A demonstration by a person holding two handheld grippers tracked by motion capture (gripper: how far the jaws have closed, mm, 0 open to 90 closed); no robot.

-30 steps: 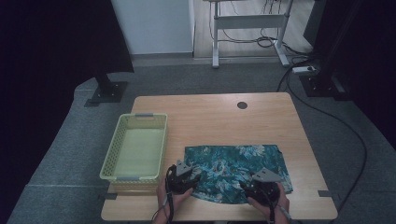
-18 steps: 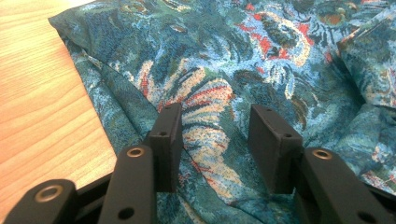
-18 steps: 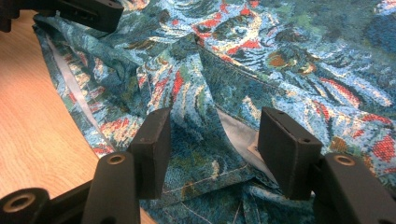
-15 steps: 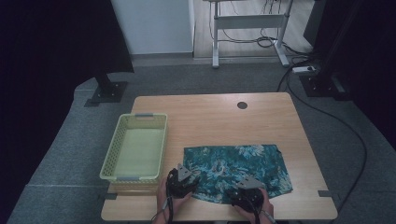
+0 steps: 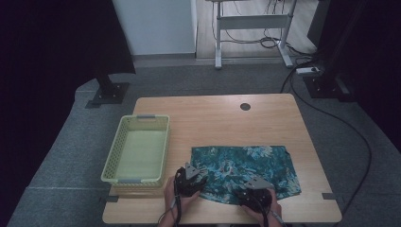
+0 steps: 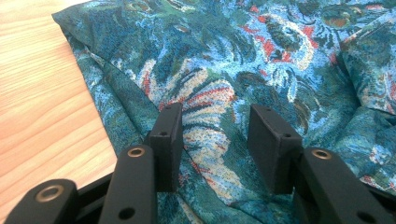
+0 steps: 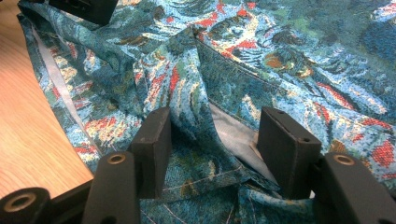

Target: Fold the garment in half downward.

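A teal cloth with a red and white floral print (image 5: 246, 166) lies spread on the near right part of the wooden table (image 5: 213, 118). My left gripper (image 5: 191, 177) rests at the cloth's near left corner. In the left gripper view it (image 6: 217, 121) stands open, its jaws down on the flat cloth (image 6: 261, 56) close to its left edge. My right gripper (image 5: 255, 191) is at the cloth's near edge. In the right gripper view it (image 7: 215, 123) is open, with a raised fold of the cloth (image 7: 196, 84) standing between its jaws and the pale underside showing.
A pale yellow-green basket (image 5: 137, 149) stands on the left of the table, beside the cloth. A round cable hole (image 5: 245, 107) is at the table's far side. Bare wood (image 6: 42, 93) lies left of the cloth. The left gripper (image 7: 84, 9) shows at the top left of the right gripper view.
My right gripper has shifted a little to the left along the cloth's near edge. The left gripper has barely moved, and the cloth lies much as before.
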